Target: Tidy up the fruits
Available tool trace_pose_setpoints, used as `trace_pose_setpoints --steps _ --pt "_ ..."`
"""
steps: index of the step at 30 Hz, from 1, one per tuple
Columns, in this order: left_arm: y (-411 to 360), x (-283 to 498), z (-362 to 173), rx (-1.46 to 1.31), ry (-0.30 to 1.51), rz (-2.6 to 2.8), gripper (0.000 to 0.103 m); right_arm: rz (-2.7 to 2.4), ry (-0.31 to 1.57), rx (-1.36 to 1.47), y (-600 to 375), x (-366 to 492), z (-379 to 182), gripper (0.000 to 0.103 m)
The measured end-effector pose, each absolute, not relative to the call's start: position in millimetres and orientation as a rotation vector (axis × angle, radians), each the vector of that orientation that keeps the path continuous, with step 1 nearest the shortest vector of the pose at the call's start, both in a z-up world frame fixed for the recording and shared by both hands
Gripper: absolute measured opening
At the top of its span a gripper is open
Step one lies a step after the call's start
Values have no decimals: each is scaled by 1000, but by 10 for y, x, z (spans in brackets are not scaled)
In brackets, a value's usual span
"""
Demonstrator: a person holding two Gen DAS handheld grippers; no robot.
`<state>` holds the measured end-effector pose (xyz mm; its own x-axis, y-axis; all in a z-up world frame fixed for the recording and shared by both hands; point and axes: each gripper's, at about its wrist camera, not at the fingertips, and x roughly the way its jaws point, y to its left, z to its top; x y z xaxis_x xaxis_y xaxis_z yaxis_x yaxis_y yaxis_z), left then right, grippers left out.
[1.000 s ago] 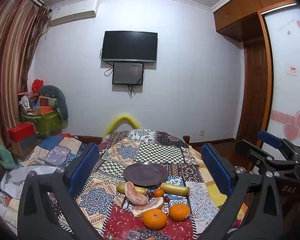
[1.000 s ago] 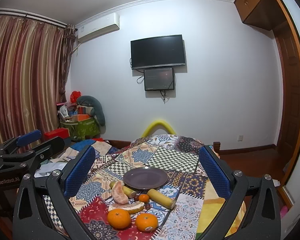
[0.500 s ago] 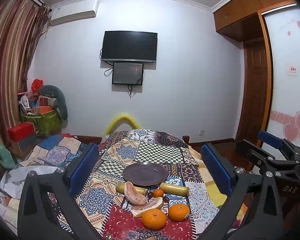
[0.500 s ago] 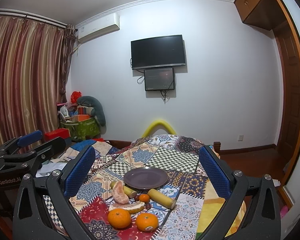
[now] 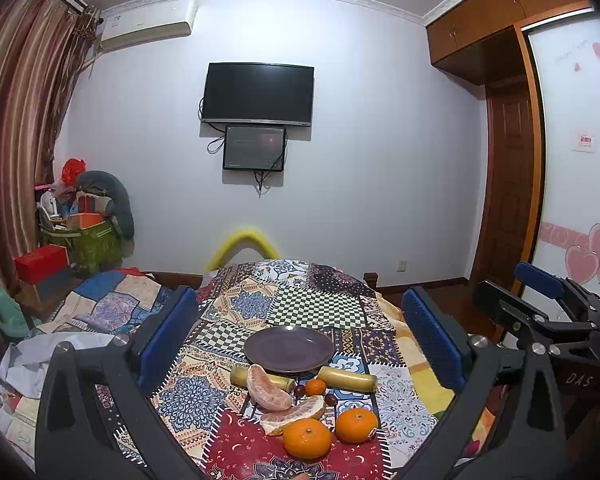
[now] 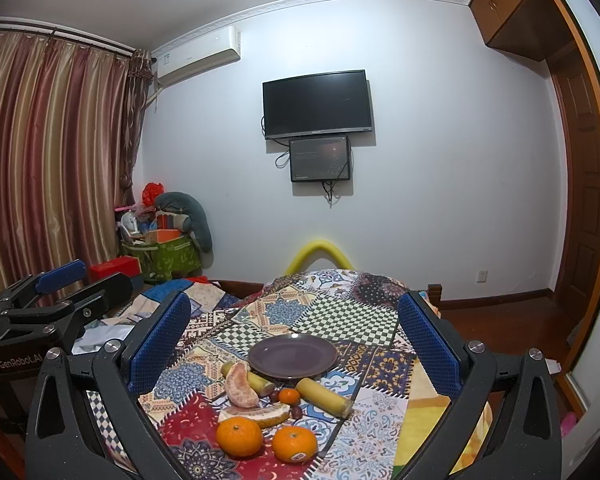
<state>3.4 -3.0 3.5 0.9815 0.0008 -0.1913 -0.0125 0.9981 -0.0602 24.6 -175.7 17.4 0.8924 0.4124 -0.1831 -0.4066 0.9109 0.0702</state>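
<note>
A dark purple plate (image 5: 289, 349) (image 6: 292, 355) sits on the patchwork tablecloth (image 5: 312, 304). In front of it lie two oranges (image 5: 307, 437) (image 5: 356, 425), two peeled pomelo wedges (image 5: 269, 387) (image 5: 294, 414), two yellow banana pieces (image 5: 347, 379) (image 5: 240, 376), a small orange fruit (image 5: 315, 387) and small dark fruits (image 5: 331, 399). My left gripper (image 5: 300, 344) is open and empty, held above and behind the fruit. My right gripper (image 6: 294, 350) is open and empty, likewise held back. Each gripper shows at the side of the other's view.
The table has a yellow foam guard (image 5: 242, 242) at its far end. A patchwork-covered surface with white cloth (image 5: 40, 356) lies to the left. Boxes and a green bag (image 5: 88, 240) stand in the left corner. A wooden door (image 5: 508, 184) is on the right.
</note>
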Motion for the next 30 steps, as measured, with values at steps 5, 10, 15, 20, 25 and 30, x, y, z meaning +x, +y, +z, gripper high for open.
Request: trace_pose_setpoints --steps 5,10,15,20,25,30 --pt "-36 37 46 -60 191 6 103 426 194 29 -1758 236 186 103" --pt "-58 40 60 -57 188 5 103 427 196 31 -1760 237 183 103" --pt "-51 22 66 -58 188 4 103 429 192 33 -1731 210 207 103" --pt "-46 19 60 -58 187 4 103 429 193 37 -1732 206 204 103" --pt "-42 17 60 -58 187 4 103 433 199 40 -1736 230 190 103" --pt "-11 37 6 -52 198 7 103 424 216 35 -1749 276 142 103"
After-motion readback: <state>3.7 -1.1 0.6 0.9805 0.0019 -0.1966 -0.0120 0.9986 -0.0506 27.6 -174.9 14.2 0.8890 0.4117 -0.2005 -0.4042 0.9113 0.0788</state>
